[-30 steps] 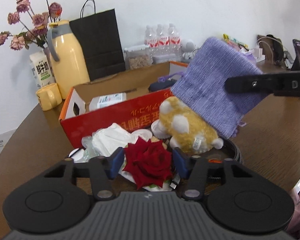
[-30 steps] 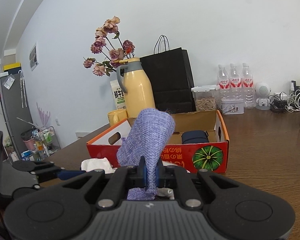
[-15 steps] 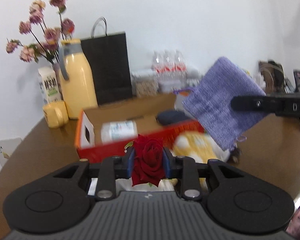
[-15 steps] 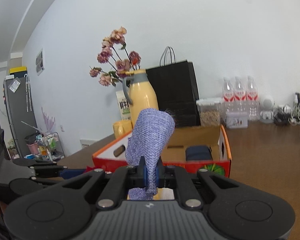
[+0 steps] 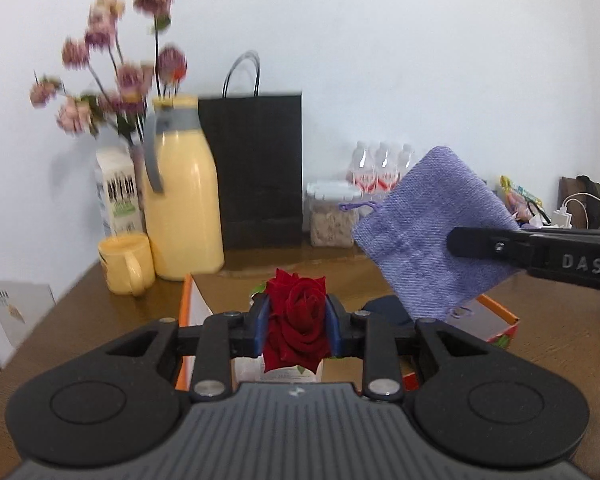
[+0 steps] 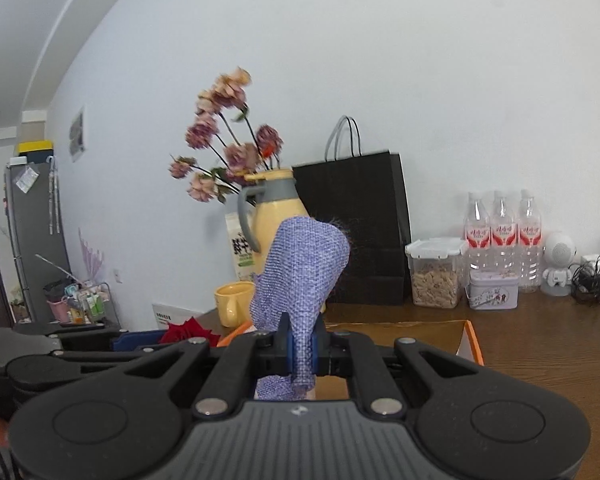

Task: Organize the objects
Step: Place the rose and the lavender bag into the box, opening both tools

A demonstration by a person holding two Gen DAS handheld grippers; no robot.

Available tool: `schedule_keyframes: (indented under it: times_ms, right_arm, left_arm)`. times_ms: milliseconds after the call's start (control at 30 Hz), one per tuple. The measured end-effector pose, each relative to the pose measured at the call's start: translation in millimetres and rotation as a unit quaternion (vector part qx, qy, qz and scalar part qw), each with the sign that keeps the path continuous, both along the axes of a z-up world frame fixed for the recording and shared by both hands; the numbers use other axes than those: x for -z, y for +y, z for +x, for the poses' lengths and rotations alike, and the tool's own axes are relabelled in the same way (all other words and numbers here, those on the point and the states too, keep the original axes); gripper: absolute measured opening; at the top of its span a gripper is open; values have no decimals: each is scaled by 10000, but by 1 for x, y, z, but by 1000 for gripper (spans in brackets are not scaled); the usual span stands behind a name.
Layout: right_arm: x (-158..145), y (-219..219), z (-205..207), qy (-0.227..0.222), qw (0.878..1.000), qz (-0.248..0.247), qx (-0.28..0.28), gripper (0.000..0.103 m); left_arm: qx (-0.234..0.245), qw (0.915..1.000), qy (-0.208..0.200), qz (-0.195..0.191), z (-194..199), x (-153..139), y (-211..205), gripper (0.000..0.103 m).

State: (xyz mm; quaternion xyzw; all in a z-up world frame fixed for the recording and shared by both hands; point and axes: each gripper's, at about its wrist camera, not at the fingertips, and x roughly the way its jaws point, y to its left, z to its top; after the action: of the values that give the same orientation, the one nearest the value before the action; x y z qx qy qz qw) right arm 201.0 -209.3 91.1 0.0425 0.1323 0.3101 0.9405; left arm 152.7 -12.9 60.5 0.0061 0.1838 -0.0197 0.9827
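My left gripper (image 5: 296, 326) is shut on a red rose (image 5: 298, 322) and holds it up in the air above the orange cardboard box (image 5: 496, 320). My right gripper (image 6: 302, 350) is shut on a purple woven pouch (image 6: 300, 276), also lifted above the box (image 6: 470, 344). In the left wrist view the pouch (image 5: 428, 232) hangs at the right from the right gripper's black finger (image 5: 500, 246). In the right wrist view the rose (image 6: 190, 332) and the left gripper (image 6: 116, 342) show at the lower left. A dark blue item (image 5: 384, 308) lies in the box.
At the back of the brown table (image 5: 80, 312) stand a yellow jug (image 5: 180, 200) with dried pink flowers (image 5: 120, 76), a yellow mug (image 5: 126, 264), a milk carton (image 5: 118, 196), a black paper bag (image 5: 260, 168), a snack container (image 6: 436, 272), water bottles (image 6: 500, 232) and a small tin (image 6: 492, 290).
Both grippers have risen. The left gripper closed on the rose and lifted it off the pile; the plush toy and tissues have dropped out of view.
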Motion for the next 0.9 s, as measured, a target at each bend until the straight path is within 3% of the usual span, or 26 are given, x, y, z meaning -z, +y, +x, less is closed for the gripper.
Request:
schedule_keyframes:
  times_ms: [233, 400, 633, 800, 900]
  right_arm:
    - [40, 20, 60, 631, 9976, -273, 123, 7]
    - [70, 21, 83, 1065, 9932, -366, 286, 7]
    - [83, 22, 87, 1274, 9888, -606, 495, 9]
    - [79, 24, 80, 1091, 9881, -797, 734, 20]
    - [75, 25, 74, 901, 9888, -861, 825, 44]
  left_arm:
    - [-111, 9978, 606, -244, 46, 25, 12, 30]
    - [-311, 9971, 630, -281, 69, 35, 17, 30]
    - [-358, 9968, 665, -258, 74, 45, 23, 31]
    - [-530, 9971, 544, -86, 71, 46, 20, 45]
    - [-534, 9979, 379, 18, 66, 44, 16, 64]
